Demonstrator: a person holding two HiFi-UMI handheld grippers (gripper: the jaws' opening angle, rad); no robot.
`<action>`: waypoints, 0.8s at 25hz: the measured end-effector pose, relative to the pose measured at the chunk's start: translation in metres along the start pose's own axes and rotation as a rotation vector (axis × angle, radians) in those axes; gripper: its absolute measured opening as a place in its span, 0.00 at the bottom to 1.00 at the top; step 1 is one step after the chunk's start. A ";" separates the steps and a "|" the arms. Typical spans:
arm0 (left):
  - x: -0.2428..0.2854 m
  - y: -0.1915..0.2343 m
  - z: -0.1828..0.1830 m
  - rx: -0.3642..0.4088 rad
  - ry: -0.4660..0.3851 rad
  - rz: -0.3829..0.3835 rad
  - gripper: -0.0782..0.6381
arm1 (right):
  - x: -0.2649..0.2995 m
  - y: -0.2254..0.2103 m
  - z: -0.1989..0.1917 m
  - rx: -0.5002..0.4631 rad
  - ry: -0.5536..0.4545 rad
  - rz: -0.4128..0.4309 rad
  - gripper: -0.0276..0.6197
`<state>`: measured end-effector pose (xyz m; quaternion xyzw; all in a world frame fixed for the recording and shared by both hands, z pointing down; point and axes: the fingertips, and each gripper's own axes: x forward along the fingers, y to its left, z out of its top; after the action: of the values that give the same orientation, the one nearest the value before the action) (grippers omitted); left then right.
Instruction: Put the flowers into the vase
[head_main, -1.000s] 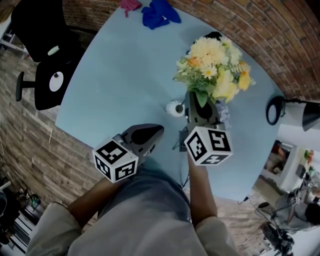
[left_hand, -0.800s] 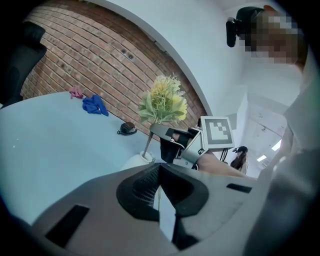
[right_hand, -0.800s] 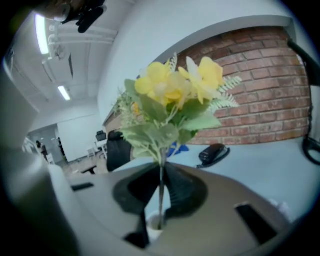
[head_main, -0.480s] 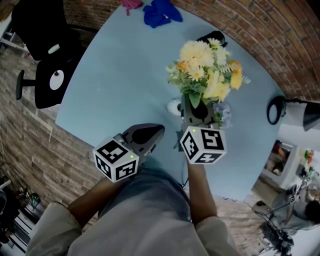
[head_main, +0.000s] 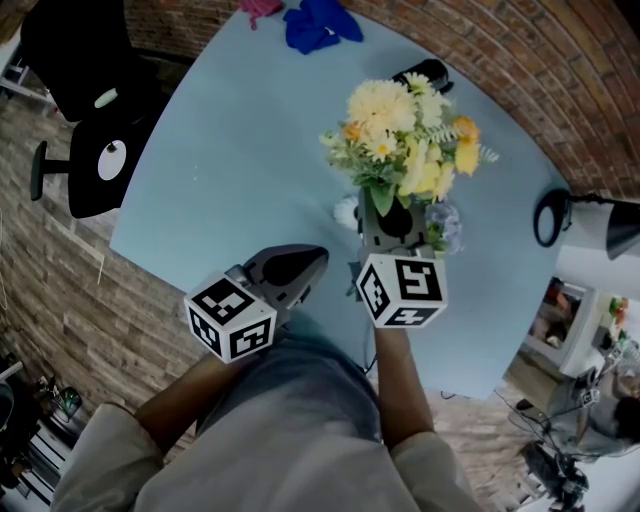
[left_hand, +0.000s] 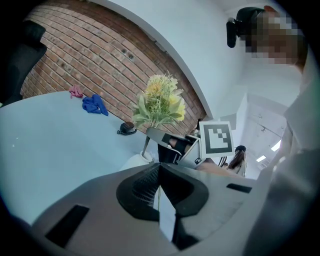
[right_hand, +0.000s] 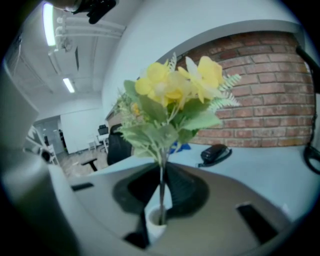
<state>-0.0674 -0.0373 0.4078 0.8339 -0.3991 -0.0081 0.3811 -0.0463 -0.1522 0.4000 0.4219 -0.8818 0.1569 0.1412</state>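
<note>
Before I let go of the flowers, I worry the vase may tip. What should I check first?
1. Right gripper shut on the stem of the flowers: ok.
2. Stem end inside the mouth of the vase: ok, seen in the right gripper view.
3. Stem down to the vase bottom: cannot tell.
4. Vase steadied by the left gripper: not ok; it is shut, empty and apart from the vase.
5. Black device out of the way: ok, it lies far from the vase.
</note>
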 end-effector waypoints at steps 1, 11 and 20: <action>0.000 0.000 0.000 -0.001 0.000 0.000 0.14 | 0.000 0.000 0.000 -0.002 -0.001 0.003 0.11; -0.001 0.001 0.000 -0.008 -0.002 -0.001 0.14 | -0.001 0.001 -0.002 -0.012 0.000 0.000 0.12; -0.001 0.002 0.001 -0.009 -0.006 0.000 0.13 | -0.004 0.006 -0.006 -0.030 0.014 0.017 0.24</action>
<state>-0.0700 -0.0377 0.4079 0.8321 -0.4003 -0.0123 0.3836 -0.0481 -0.1435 0.4028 0.4109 -0.8866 0.1478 0.1522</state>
